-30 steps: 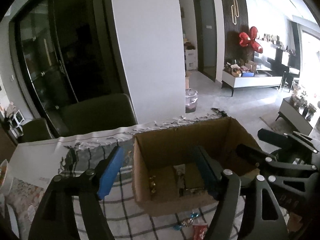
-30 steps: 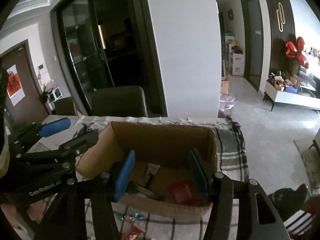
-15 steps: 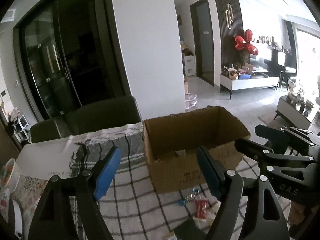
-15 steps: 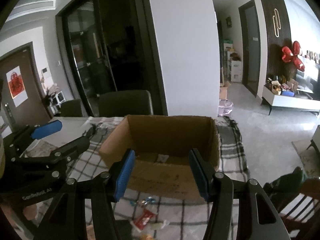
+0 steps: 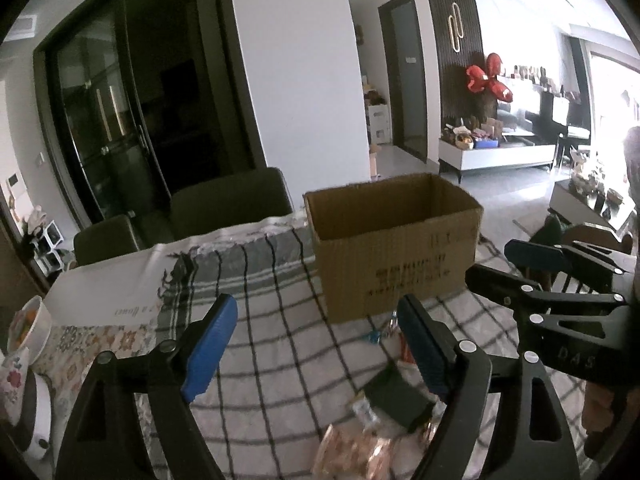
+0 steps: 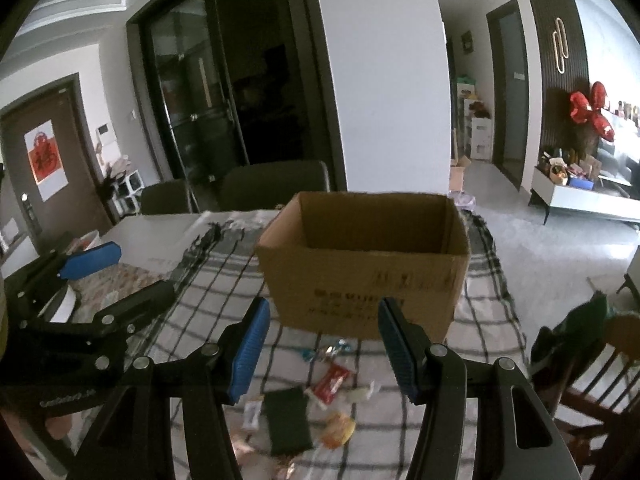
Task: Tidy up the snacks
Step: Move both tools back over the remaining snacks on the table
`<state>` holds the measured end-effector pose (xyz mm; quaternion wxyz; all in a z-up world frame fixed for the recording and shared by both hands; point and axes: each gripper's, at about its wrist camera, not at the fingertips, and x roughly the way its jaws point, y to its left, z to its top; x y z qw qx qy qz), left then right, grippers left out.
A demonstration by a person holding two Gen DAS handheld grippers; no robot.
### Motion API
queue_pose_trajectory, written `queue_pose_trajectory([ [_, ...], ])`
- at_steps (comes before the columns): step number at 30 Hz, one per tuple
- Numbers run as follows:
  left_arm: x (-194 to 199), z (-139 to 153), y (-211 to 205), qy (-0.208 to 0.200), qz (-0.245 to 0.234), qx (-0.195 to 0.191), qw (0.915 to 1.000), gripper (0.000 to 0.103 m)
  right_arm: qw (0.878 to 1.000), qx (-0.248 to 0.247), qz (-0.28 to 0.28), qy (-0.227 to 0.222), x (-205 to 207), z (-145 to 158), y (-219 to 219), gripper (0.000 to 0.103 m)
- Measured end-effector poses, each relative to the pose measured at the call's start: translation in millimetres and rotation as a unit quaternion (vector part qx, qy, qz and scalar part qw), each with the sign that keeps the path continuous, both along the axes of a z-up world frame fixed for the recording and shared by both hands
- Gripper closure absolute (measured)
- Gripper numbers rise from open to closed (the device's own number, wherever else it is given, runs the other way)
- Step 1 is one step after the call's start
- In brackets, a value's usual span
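Observation:
An open brown cardboard box [image 5: 396, 248] [image 6: 364, 272] stands on a checked cloth on the table. Loose snacks lie in front of it: a dark green packet [image 6: 288, 420] [image 5: 396, 396], a red sachet [image 6: 332, 380], a yellow-orange snack [image 6: 340, 430], small foil candies [image 6: 328, 350] and a white sachet [image 6: 252, 416]. My left gripper [image 5: 316, 344] is open and empty, held above the cloth before the box. My right gripper [image 6: 324, 344] is open and empty, above the snacks. Each gripper also shows at the edge of the other's view.
Dark chairs [image 5: 228, 204] stand behind the table. A white bowl [image 5: 28, 332] and dishes sit at the table's left end on a patterned cloth. A wooden chair [image 6: 592, 380] stands at the right. A white paper sheet [image 5: 120, 276] lies behind the cloth.
Both grippers have pulled back and away from the box. One second ago they hung over its open top; now they are in front of it, over the loose snacks.

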<state>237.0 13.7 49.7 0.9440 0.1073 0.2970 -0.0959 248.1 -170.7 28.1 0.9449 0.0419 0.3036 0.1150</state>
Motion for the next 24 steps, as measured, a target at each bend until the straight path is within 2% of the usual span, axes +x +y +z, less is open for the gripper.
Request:
queue_pose_trajectory([
  [13,-43,-30,22,0.013,-0.019,0.005,0.9997,0.015,0.999,0.005,0.013,0.041,-39,-36,28,0.046],
  [24,-52,-78,27,0.078,-0.031,0.004,0.9965,0.015,0.996,-0.011,0.031,0.089,-56,-80,42,0.046],
])
